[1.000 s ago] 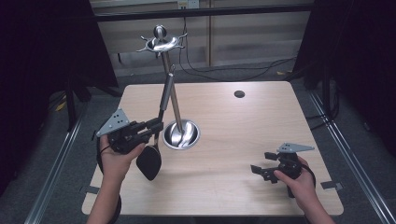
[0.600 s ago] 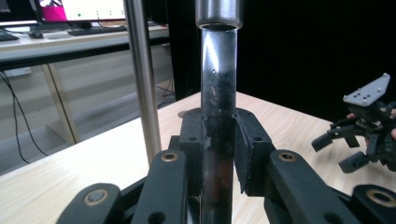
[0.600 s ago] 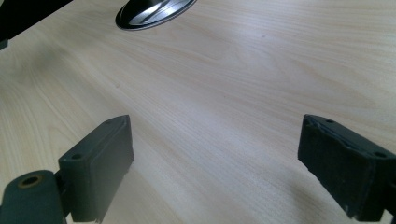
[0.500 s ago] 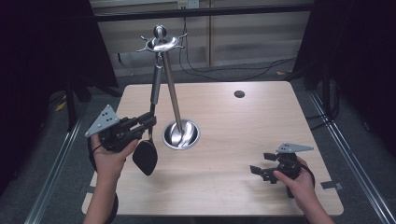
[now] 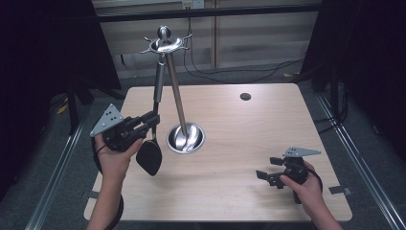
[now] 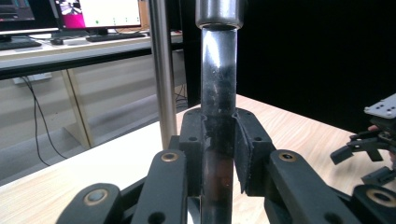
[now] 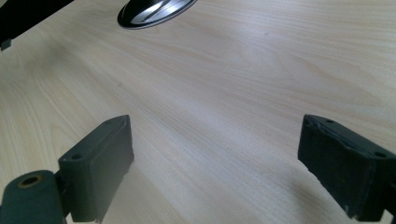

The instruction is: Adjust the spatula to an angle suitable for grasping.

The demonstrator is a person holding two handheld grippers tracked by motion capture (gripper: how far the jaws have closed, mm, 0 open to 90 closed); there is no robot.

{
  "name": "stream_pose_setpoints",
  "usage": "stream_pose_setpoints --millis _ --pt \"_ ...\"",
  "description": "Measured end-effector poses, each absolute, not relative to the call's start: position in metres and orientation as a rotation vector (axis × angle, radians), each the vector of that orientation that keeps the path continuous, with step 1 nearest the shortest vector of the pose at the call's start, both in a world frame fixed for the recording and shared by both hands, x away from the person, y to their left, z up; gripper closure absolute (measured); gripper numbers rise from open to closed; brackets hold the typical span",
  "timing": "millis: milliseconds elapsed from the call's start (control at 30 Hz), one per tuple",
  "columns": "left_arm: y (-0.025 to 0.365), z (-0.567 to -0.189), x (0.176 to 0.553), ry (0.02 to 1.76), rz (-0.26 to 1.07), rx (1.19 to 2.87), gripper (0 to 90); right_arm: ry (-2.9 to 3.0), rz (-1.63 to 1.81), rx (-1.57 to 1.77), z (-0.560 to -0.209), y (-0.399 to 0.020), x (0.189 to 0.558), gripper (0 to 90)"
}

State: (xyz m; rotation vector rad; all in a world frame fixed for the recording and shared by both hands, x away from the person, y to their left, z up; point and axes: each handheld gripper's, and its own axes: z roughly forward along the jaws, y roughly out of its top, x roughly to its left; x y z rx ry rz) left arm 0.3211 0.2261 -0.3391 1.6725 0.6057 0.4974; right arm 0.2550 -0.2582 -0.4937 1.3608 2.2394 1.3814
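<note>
A steel utensil stand has a round base (image 5: 186, 138) on the wooden table (image 5: 249, 143), a slanting pole (image 5: 175, 96) and a ring of hooks (image 5: 165, 45) at the top. My left gripper (image 5: 154, 119) is shut on the steel handle (image 5: 158, 86) of a utensil with a black head (image 5: 149, 158) that hangs above the table. The handle's top end reaches just under the hook ring; I cannot tell if it is hooked. In the left gripper view the pads clamp the handle (image 6: 218, 93), with the pole (image 6: 161, 70) behind. My right gripper (image 5: 268, 176) rests low at the front right, open (image 7: 215, 163) over bare wood.
A small dark round hole (image 5: 245, 96) lies at the table's back right. Cables (image 5: 230, 72) run on the floor behind the table. Dark curtains close in both sides. The stand's base (image 7: 156, 11) is at the top of the right gripper view.
The utensil has swung from leaning along the pole to nearly upright, its top end now higher under the hook ring. My left hand shifted slightly. The right hand has kept still.
</note>
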Motion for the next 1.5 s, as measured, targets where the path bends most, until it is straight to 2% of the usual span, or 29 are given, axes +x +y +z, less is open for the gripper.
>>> stream_pose_setpoints --millis 1500 --pt "0.198 -0.357 0.340 0.648 0.524 1.667 74.7 2.248 1.392 1.359 -0.494 -0.255 0.257 10.1"
